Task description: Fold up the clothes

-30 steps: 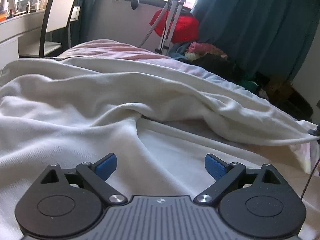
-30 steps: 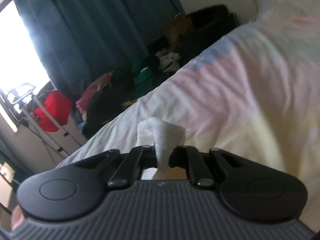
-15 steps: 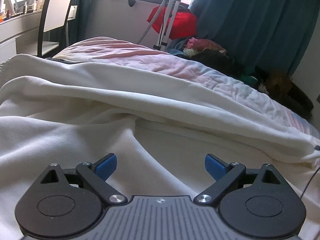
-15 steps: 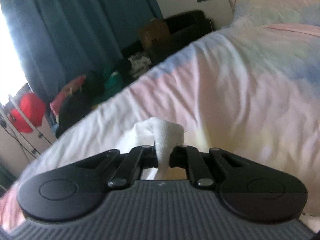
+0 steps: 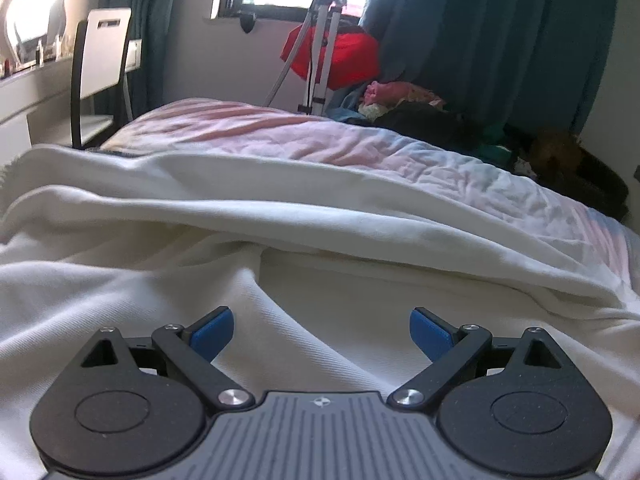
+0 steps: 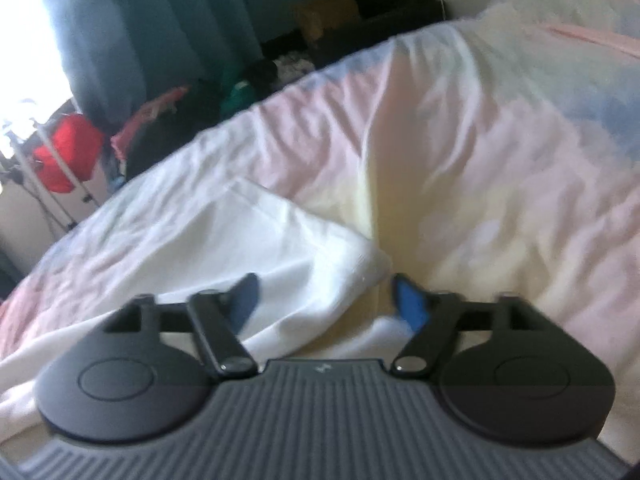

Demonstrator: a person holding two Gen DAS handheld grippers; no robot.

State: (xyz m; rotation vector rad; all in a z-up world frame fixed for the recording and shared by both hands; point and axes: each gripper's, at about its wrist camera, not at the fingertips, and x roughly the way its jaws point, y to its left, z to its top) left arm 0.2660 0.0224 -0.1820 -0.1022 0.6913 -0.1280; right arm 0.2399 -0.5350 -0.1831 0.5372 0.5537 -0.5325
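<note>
The left gripper (image 5: 321,330) sat low over the white garment (image 5: 200,280), its blue-padded fingers (image 5: 210,334) spread wide and holding nothing; cloth filled the gap between them, though whether the pads touched it could not be told. The right gripper (image 6: 325,300) was likewise spread wide, empty, with a corner of the white garment (image 6: 320,264) lying between its fingers. The right wrist view was blurred.

In the left wrist view the garment covered the near part of the bed, rumpled, with a long folded ridge running across from left to right, its long axis crosswise to the gripper. Beyond that ridge lay open pastel bedspread (image 5: 280,136) up to the bed's far edge. In the right wrist view the garment's corner pointed toward the right, away from the window side, and bare bedspread (image 6: 480,160) stretched wide ahead and to the right.

Past the bed stood a white chair (image 5: 100,64) at left, a tripod (image 5: 320,40) before a red bag (image 5: 340,56), a pile of clothes (image 5: 420,112) on the floor, and teal curtains (image 5: 500,40).
</note>
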